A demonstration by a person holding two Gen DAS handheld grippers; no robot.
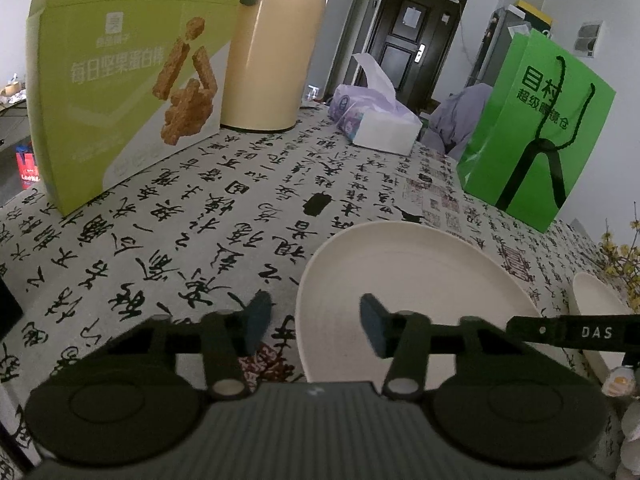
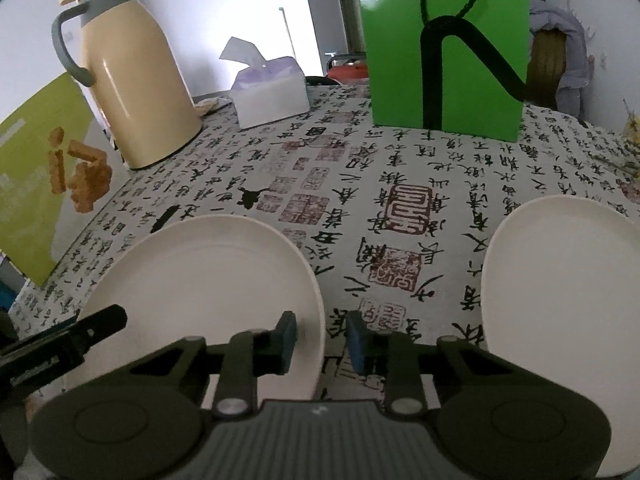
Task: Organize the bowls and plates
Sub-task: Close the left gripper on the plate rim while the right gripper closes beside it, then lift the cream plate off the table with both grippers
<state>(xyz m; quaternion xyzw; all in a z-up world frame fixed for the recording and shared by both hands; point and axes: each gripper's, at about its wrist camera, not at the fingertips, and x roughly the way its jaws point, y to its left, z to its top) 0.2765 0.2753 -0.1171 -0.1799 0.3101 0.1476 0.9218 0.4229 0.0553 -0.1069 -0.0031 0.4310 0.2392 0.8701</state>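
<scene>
Plates are the matter here: two round, smooth, matte cream ones with shallow raised rims lie flat on the desk point(image 2: 400, 168), which is covered by a pale cloth printed with black brush calligraphy and red seal stamps. In the right wrist view the near plate point(image 2: 208, 280) sits at 9 o'clock from picture centre and the second plate point(image 2: 568, 304) at 3 o'clock, the two well apart with bare cloth between them. The right gripper point(image 2: 320, 340), dark with blue-grey rectangular pads, straddles the near plate's right rim at 6 o'clock; its jaws stand narrowly apart with the rim between them, and whether the pads actually press on it cannot be told. In the left wrist view the left gripper point(image 1: 312, 326) straddles the same plate's left rim at 6 o'clock, jaws wider, pads not visibly touching it. Along the far edge stand a glossy cream-yellow jug point(image 2: 136, 92) with a grey handle at 10 o'clock, a lime cardboard snack box point(image 1: 120, 92), a soft white-and-lilac tissue pack point(image 2: 272, 96) at 11 o'clock, and a bright green paper bag point(image 2: 448, 60) with a cord handle at 1 o'clock.
</scene>
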